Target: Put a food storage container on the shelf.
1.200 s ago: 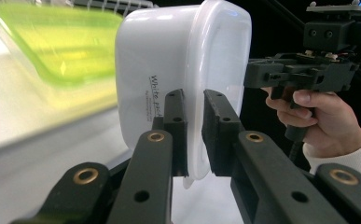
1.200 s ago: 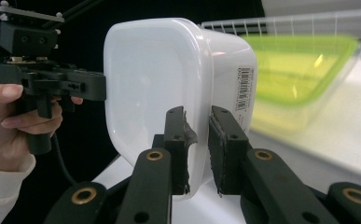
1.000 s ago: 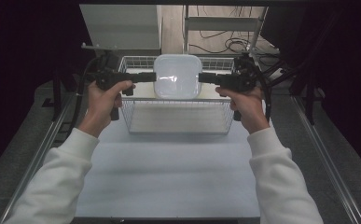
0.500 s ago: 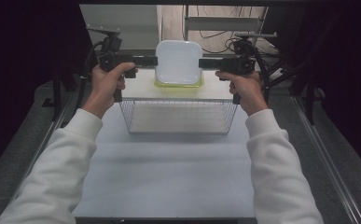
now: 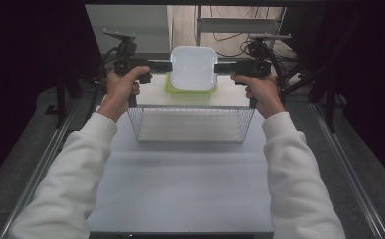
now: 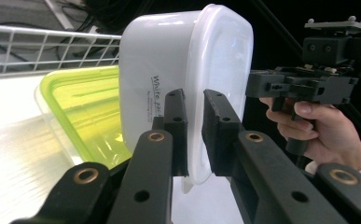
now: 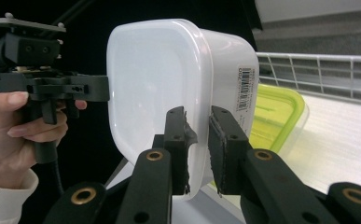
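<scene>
Left gripper (image 5: pixel 166 65) — jaws clamped on left rim of white lidded container (image 5: pixel 194 67). Right gripper (image 5: pixel 219 66) — jaws clamped on opposite rim. Container held tilted, lid toward the person, above yellow-green lidded box (image 5: pixel 190 90) lying on table (image 5: pixel 180 184) just beyond wire basket (image 5: pixel 191 124).

Your near half of the table (image 5: pixel 180 194) lies open between your sleeves, with free passage up to the wire basket (image 5: pixel 192 124). The basket's walls bar level travel across mid-table. Beyond it, the green-lidded container (image 5: pixel 172 88) sits directly under the white tub (image 5: pixel 194 67), blocking descent there.
</scene>
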`<control>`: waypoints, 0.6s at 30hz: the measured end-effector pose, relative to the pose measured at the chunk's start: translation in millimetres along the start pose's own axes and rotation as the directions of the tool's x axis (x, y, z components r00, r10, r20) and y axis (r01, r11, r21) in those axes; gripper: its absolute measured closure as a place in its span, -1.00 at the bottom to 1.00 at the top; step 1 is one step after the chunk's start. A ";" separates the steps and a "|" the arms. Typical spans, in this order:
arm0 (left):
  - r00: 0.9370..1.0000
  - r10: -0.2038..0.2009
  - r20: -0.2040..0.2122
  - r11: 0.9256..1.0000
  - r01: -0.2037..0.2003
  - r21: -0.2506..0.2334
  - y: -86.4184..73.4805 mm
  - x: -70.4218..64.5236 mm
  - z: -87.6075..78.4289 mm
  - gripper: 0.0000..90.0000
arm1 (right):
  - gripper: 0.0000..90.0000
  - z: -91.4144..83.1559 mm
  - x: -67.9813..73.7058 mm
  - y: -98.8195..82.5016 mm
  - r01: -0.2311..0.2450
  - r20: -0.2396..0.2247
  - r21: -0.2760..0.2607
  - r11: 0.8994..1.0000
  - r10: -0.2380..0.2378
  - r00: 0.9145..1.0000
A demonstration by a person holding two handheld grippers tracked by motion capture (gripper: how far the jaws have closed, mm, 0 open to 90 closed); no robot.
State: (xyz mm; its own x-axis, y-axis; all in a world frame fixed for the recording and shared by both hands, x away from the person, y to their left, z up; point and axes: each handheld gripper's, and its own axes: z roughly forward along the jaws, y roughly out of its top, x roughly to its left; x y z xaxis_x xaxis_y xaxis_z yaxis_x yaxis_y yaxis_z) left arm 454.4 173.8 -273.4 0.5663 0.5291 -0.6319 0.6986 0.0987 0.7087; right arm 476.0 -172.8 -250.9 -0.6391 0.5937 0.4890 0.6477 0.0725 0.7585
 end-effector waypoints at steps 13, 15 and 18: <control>0.989 -0.142 0.052 0.990 0.142 -0.002 7.1 17.7 5.8 0.78 | 0.66 9.9 -12.0 13.5 -0.111 0.000 0.027 0.993 0.111 0.994; 0.984 -0.169 0.063 0.986 0.169 -0.004 8.3 20.8 7.0 0.77 | 0.65 12.6 -15.5 16.2 -0.142 -0.001 0.031 0.989 0.142 0.990; 0.975 -0.207 0.079 0.978 0.208 -0.008 10.1 26.4 9.3 0.74 | 0.64 17.2 -20.6 20.4 -0.180 -0.002 0.033 0.983 0.180 0.984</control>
State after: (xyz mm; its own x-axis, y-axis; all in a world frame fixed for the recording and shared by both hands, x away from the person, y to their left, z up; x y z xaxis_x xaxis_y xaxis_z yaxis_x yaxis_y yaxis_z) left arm 480.5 180.9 -285.9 0.4421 0.4292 -0.7876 0.7977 0.2135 0.5641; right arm 509.5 -169.8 -253.0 -0.5127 0.5954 0.6185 0.7656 -0.0091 0.6433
